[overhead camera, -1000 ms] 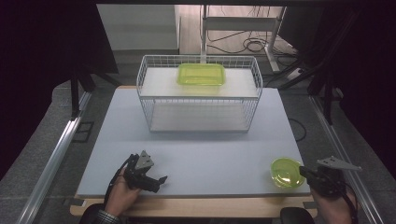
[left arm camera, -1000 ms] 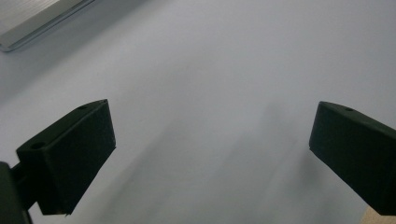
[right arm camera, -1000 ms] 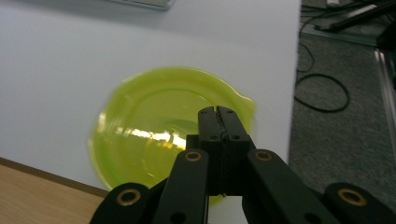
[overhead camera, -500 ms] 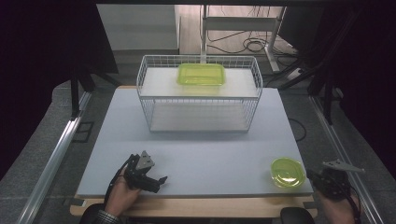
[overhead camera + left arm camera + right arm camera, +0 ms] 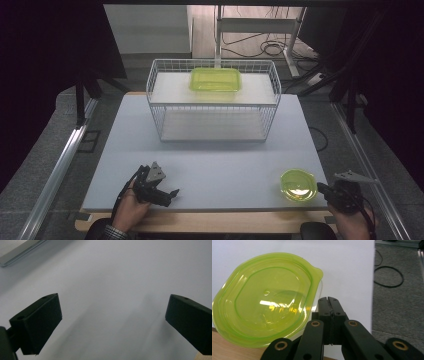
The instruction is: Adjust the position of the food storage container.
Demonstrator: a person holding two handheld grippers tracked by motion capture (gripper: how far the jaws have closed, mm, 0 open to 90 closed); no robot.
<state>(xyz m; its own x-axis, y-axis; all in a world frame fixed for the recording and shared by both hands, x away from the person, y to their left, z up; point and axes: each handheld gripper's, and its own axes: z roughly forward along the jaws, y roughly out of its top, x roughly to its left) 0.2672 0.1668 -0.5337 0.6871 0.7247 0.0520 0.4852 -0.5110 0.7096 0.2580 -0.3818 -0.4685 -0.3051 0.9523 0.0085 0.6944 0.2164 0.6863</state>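
1. My right gripper [image 5: 324, 190] sits at the table's [image 5: 225, 165] near right corner, just off the right edge; jaws pressed tight together w/ nothing between them, plain in the right gripper view.
2. Round green lid [image 5: 298, 184] lies flat on the table near that same corner, close to the near edge. In the right gripper view it [image 5: 265, 297] is just left of my closed tips, its small tab pointing twd the far side.
3. Tips vs lid: they look just beside its rim, prob not touching, but the angle is poor, so can't say for sure.
4. My left gripper [image 5: 167, 194] rests low by the near edge, left of centre, held in my left hand [image 5: 131, 212]. Jaws stand wide apart; in the left gripper view there's bare table surface between them, nothing held.
5. White wire basket [image 5: 212, 102] stands at the far side of the table, about centred between left & right edges.
6. Rectangular green container [image 5: 215, 79] sits on the basket's upper shelf, twd the far rim, roughly mid-width.
7. Lid & container are well apart: one at the near right corner, the other up in the basket at the far side.
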